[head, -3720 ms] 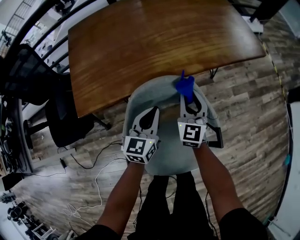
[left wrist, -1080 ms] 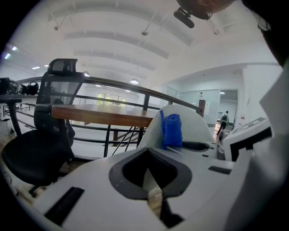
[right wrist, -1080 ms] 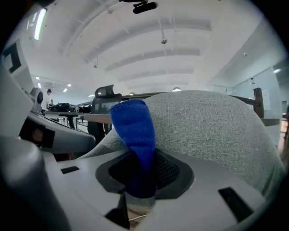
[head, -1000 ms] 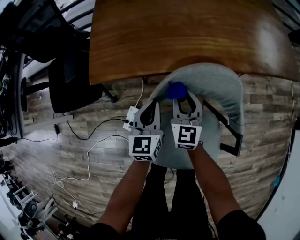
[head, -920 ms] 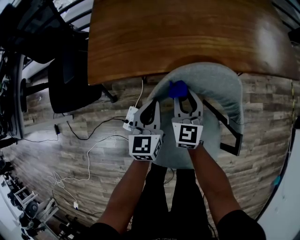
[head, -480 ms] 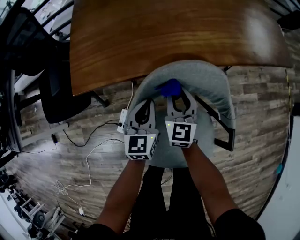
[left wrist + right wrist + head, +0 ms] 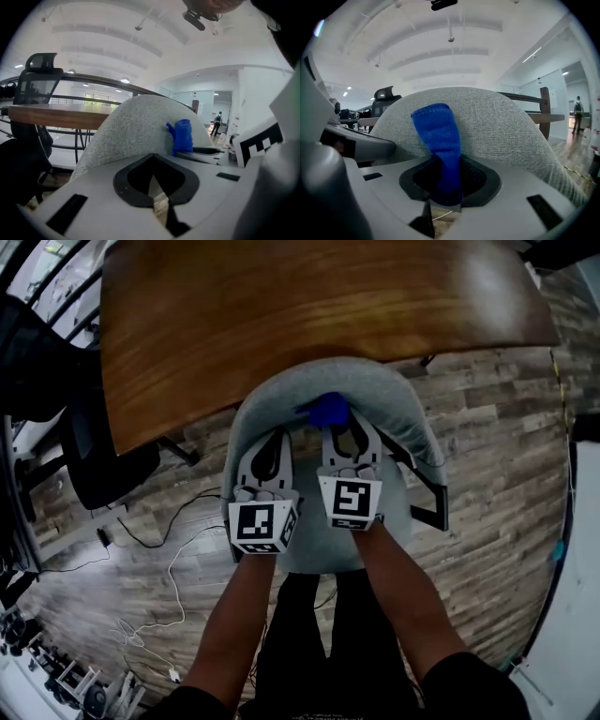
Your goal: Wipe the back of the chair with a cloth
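Your right gripper (image 7: 339, 424), just right of centre in the head view, is clenched on the blue cloth (image 7: 438, 140). The cloth stands upright in front of the grey fabric chair back (image 7: 506, 126), near its top edge. Your left gripper (image 7: 272, 437), just beside it on the left, has its jaws pressed together on nothing. The wooden table (image 7: 281, 306) fills the top of the frame.
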`<action>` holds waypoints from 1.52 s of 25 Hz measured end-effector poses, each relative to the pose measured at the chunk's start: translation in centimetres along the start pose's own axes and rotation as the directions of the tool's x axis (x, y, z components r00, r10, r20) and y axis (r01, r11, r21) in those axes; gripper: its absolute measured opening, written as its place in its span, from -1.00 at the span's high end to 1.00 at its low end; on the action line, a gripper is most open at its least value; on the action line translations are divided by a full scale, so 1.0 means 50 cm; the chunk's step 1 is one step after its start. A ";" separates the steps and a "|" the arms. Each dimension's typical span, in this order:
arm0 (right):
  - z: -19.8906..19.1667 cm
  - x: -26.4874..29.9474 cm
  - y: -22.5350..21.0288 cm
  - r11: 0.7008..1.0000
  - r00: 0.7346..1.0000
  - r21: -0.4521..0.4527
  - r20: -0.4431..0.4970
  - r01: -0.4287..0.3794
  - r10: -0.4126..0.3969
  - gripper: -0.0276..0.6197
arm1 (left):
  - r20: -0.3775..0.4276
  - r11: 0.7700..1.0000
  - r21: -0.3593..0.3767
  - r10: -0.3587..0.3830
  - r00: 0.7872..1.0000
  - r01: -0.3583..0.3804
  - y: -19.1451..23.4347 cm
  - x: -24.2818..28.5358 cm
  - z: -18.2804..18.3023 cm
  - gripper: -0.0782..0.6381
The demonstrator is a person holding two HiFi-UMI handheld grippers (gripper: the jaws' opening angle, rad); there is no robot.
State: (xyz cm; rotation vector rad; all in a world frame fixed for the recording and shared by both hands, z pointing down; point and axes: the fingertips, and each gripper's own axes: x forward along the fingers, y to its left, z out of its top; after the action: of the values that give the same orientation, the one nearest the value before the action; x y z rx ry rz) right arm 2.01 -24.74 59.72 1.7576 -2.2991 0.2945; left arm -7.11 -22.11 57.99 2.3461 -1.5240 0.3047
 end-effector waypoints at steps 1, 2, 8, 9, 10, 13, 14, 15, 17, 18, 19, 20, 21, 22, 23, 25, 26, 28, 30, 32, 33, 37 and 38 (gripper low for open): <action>0.000 -0.001 -0.007 1.000 1.000 -0.003 0.002 0.003 -0.003 0.55 | -0.002 1.000 0.005 -0.009 1.000 0.009 -0.006 0.006 0.001 0.79; -0.001 -0.002 -0.015 1.000 1.000 -0.003 0.004 0.006 -0.006 0.55 | -0.006 1.000 0.008 -0.016 1.000 0.016 -0.011 0.012 0.001 0.79; -0.014 -0.022 -0.073 0.999 0.999 -0.008 0.002 0.039 -0.039 0.55 | -0.023 0.999 0.010 -0.052 0.998 0.052 -0.055 0.039 -0.002 0.79; -0.015 -0.025 -0.081 0.999 0.999 -0.013 -0.001 0.043 -0.043 0.55 | -0.024 0.998 0.011 -0.060 0.998 0.060 -0.064 0.042 -0.003 0.79; -0.015 -0.028 -0.088 0.999 0.999 -0.015 -0.003 0.047 -0.047 0.55 | -0.026 0.997 0.014 -0.070 0.997 0.070 -0.073 0.046 -0.004 0.79; -0.015 -0.035 -0.109 0.998 0.998 0.006 -0.003 0.069 -0.069 0.55 | -0.039 0.995 0.034 -0.090 0.995 0.091 -0.090 0.060 -0.005 0.79; -0.014 -0.040 -0.116 0.997 0.997 0.017 -0.001 0.075 -0.075 0.55 | -0.043 0.995 0.041 -0.092 0.995 0.094 -0.096 0.064 -0.005 0.79; -0.013 -0.046 -0.124 0.997 0.997 0.023 -0.001 0.080 -0.080 0.55 | -0.045 0.994 0.044 -0.095 0.994 0.097 -0.103 0.066 -0.006 0.79; -0.011 -0.059 -0.142 0.996 0.996 0.022 -0.001 0.086 -0.086 0.55 | -0.046 0.993 0.043 -0.110 0.993 0.112 -0.122 0.072 -0.007 0.79; -0.011 -0.065 -0.149 0.996 0.996 0.019 0.000 0.091 -0.091 0.55 | -0.045 0.991 0.042 -0.122 0.992 0.124 -0.133 0.075 -0.007 0.79; -0.012 -0.071 -0.156 0.995 0.995 0.017 0.000 0.096 -0.096 0.55 | -0.045 0.990 0.043 -0.134 0.990 0.136 -0.144 0.077 -0.007 0.79; -0.013 -0.076 -0.163 0.995 0.995 0.017 0.000 0.102 -0.102 0.55 | -0.044 0.988 0.044 -0.147 0.988 0.149 -0.156 0.080 -0.006 0.79; -0.015 -0.082 -0.170 0.994 0.994 0.019 0.001 0.109 -0.109 0.55 | -0.042 0.986 0.045 -0.159 0.986 0.161 -0.166 0.083 -0.005 0.79; -0.016 -0.087 -0.177 0.993 0.993 0.023 0.001 0.117 -0.117 0.55 | -0.039 0.984 0.047 -0.170 0.985 0.172 -0.177 0.086 -0.003 0.79; -0.018 -0.093 -0.184 0.992 0.992 0.029 0.001 0.126 -0.126 0.55 | -0.035 0.982 0.049 -0.180 0.983 0.181 -0.186 0.089 0.000 0.79; -0.022 -0.103 -0.198 0.989 0.990 0.044 0.001 0.142 -0.143 0.55 | -0.029 0.979 0.055 -0.195 0.980 0.196 -0.200 0.093 0.005 0.79; -0.025 -0.108 -0.204 0.987 0.989 0.050 0.000 0.150 -0.150 0.55 | -0.027 0.978 0.060 -0.200 0.979 0.201 -0.205 0.094 0.007 0.79; -0.030 -0.117 -0.215 0.985 0.986 0.057 -0.003 0.164 -0.164 0.55 | -0.026 0.975 0.067 -0.210 0.977 0.211 -0.212 0.092 0.007 0.79; -0.037 -0.128 -0.223 0.981 0.984 0.064 -0.011 0.181 -0.181 0.55 | -0.032 0.973 0.071 -0.216 0.976 0.217 -0.215 0.086 0.002 0.79; -0.043 -0.138 -0.231 0.978 0.981 0.072 -0.016 0.196 -0.196 0.55 | -0.037 0.974 0.069 -0.215 0.976 0.218 -0.215 0.080 -0.004 0.79; -0.045 -0.142 -0.237 0.977 0.979 0.074 -0.018 0.202 -0.201 0.55 | -0.037 0.974 0.067 -0.215 0.976 0.217 -0.216 0.077 -0.006 0.79; -0.047 -0.152 -0.243 0.980 0.981 0.032 -0.005 0.195 -0.195 0.55 | -0.024 0.974 0.077 -0.213 0.977 0.215 -0.222 0.066 -0.015 0.79; -0.046 -0.152 -0.239 0.983 0.983 0.014 0.007 0.183 -0.183 0.55 | -0.019 0.975 0.076 -0.208 0.978 0.209 -0.217 0.063 -0.018 0.79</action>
State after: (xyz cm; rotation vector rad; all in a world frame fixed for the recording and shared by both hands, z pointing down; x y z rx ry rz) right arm 15.59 -20.19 59.82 1.9630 -2.1249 0.2700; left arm 4.09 -20.37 58.24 2.5338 -1.2673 0.3288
